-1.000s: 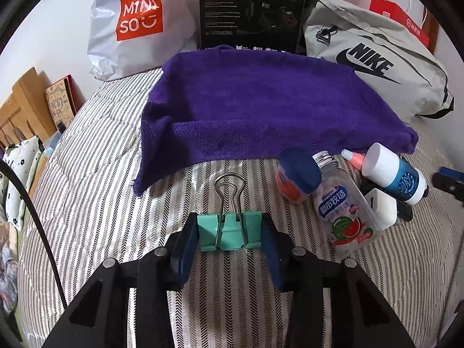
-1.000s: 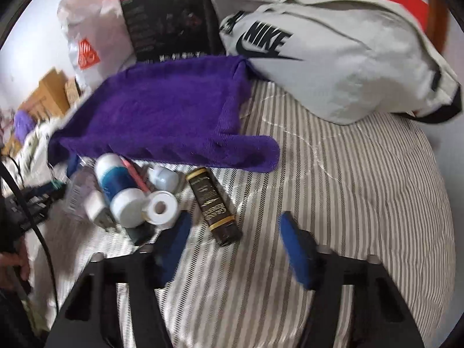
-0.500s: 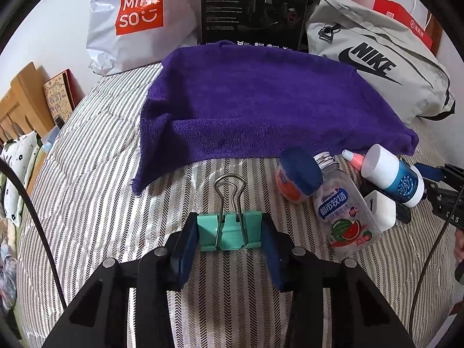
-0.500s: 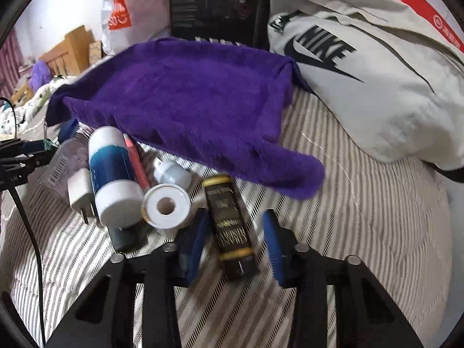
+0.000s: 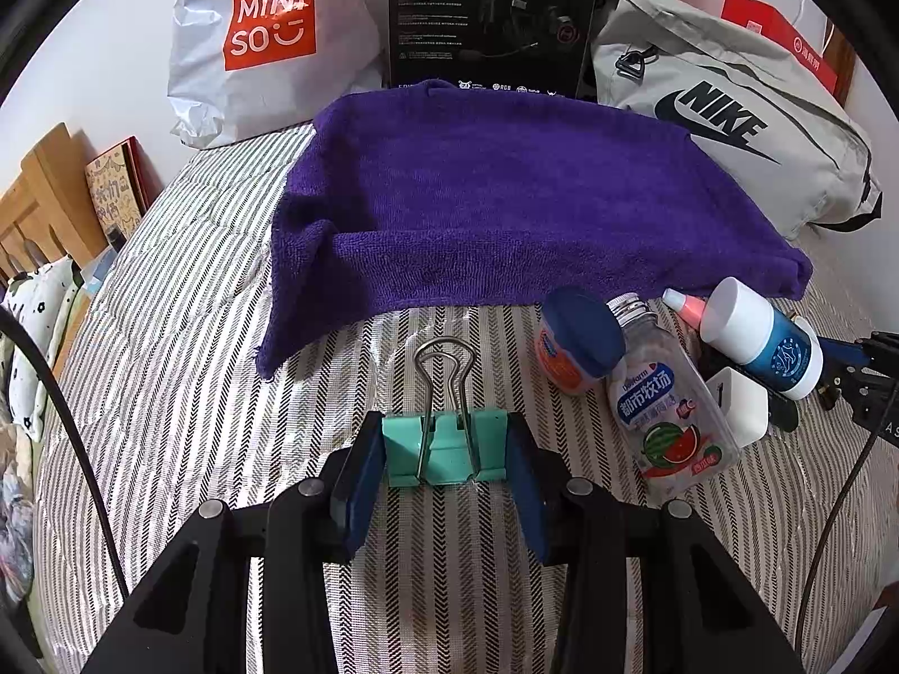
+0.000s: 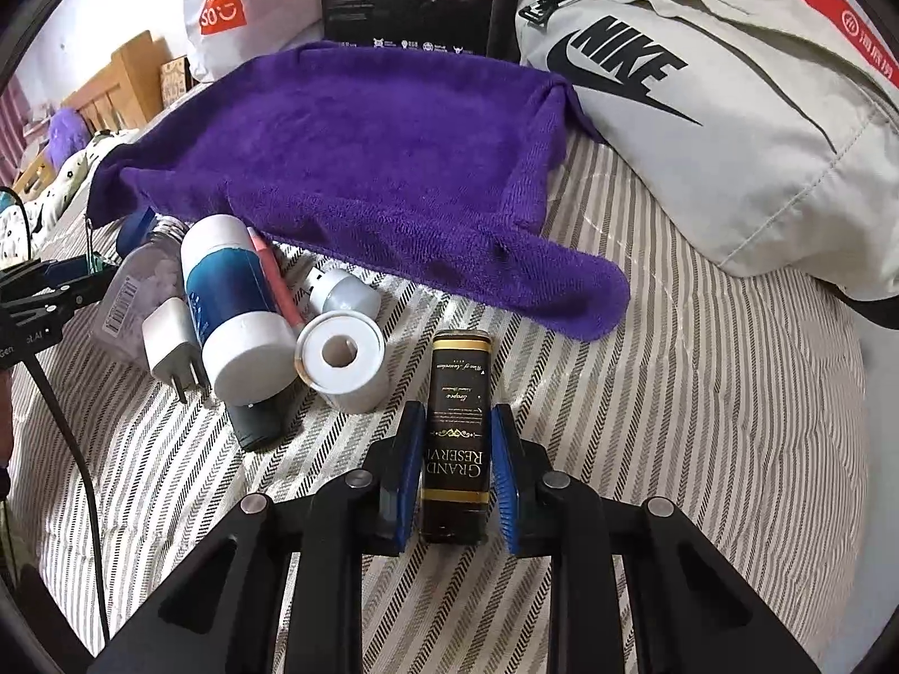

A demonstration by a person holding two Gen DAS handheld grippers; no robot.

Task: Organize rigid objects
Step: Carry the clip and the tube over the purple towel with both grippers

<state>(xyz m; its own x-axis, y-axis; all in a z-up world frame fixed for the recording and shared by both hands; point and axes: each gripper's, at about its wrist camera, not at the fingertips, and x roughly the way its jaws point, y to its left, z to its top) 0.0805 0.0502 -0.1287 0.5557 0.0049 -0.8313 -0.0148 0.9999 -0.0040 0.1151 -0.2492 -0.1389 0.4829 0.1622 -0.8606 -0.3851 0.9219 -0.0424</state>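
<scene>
My left gripper [image 5: 444, 441] is shut on a teal binder clip [image 5: 444, 458] that rests on the striped bedcover, wire handles pointing away. To its right lie a blue-lidded jar [image 5: 579, 342], a clear watermelon-label bottle [image 5: 668, 410], a white charger [image 5: 736, 404] and a blue-and-white bottle [image 5: 764, 337]. My right gripper [image 6: 456, 421] is shut on a black-and-gold "Grand Reserve" box [image 6: 458, 365] lying flat, its far end sticking out past the pads. Left of it sit a white tape roll [image 6: 343, 359], the blue-and-white bottle [image 6: 236, 303] and the charger [image 6: 168, 342].
A purple towel [image 5: 505, 196] is spread behind the objects. Along the wall stand a grey Nike bag [image 6: 702, 112], a black carton [image 5: 489, 11] and a white Miniso bag [image 5: 264, 28]. A wooden headboard [image 5: 39, 208] lies to the left.
My right gripper swung in over the black-and-gold box and its jaws narrowed from wide open to closed on it. The left gripper kept hold of the binder clip and barely moved.
</scene>
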